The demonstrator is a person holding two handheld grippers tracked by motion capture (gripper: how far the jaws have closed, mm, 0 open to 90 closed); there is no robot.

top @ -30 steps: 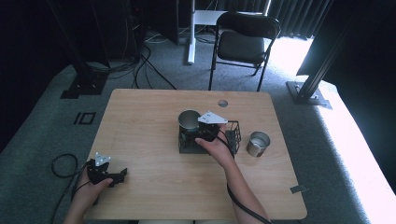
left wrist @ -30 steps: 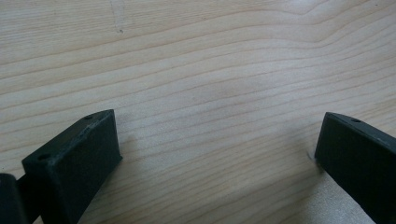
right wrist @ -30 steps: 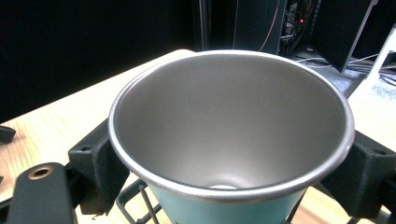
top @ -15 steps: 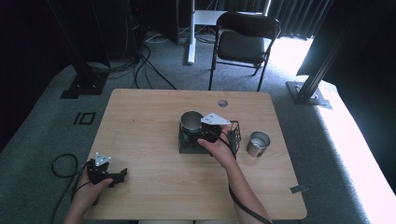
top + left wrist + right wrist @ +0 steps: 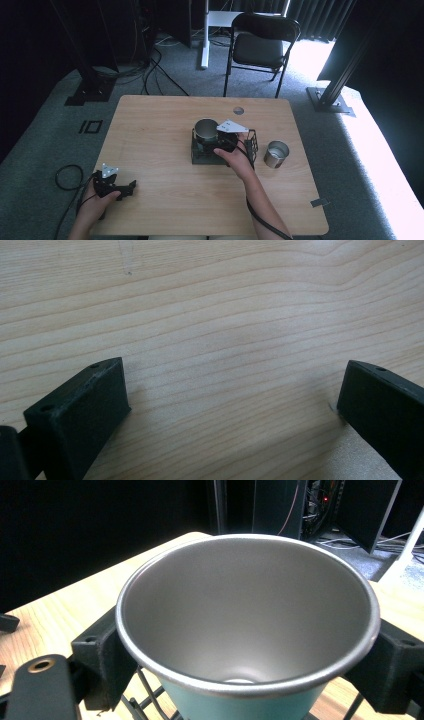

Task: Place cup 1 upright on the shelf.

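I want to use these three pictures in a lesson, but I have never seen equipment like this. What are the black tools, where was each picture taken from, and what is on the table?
A person sits at a wooden table and holds a hand tool in each hand: a gripper with two black jaws. One picture comes from a camera above the table. The other two come from cameras riding on the grippers, looking along their jaws.

The left gripper rests near the table's near left corner, jaws open over bare wood. The right gripper has its jaws either side of a metal cup with a teal outside; they appear to hold it over a black wire rack at mid-table. A second metal cup stands on the table to the right of the rack.
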